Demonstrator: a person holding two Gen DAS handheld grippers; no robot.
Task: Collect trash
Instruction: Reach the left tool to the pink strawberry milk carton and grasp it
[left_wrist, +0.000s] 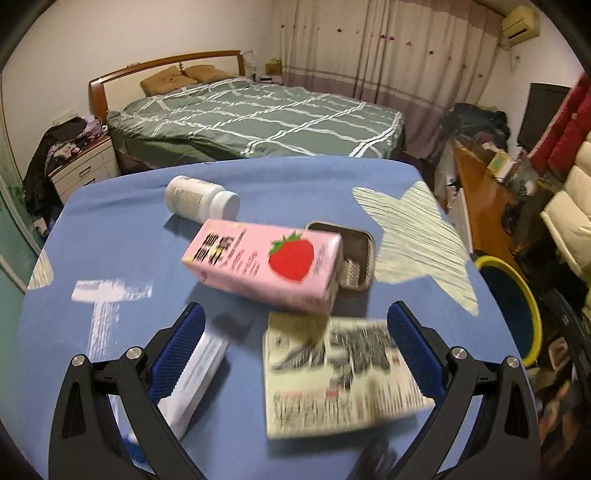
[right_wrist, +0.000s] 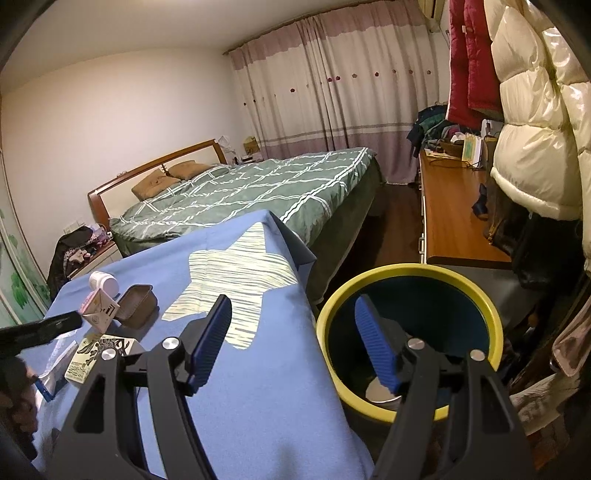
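Our left hand-held gripper (left_wrist: 295, 328) spread wide and empty above the pink carton (left_wrist: 262, 264) on the desk (left_wrist: 122, 236), our right hand-held gripper (right_wrist: 295, 332) likewise released over the yellow-rimmed bin (right_wrist: 476, 295).

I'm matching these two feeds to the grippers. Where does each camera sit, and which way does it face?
Left wrist: on the left gripper, above the blue table, facing the pink carton and bed; its open fingers show.
Right wrist: on the right gripper at the table's edge, facing the yellow-rimmed bin; its open fingers show.
Shared: carton, white bottle, tin, bin, bed.
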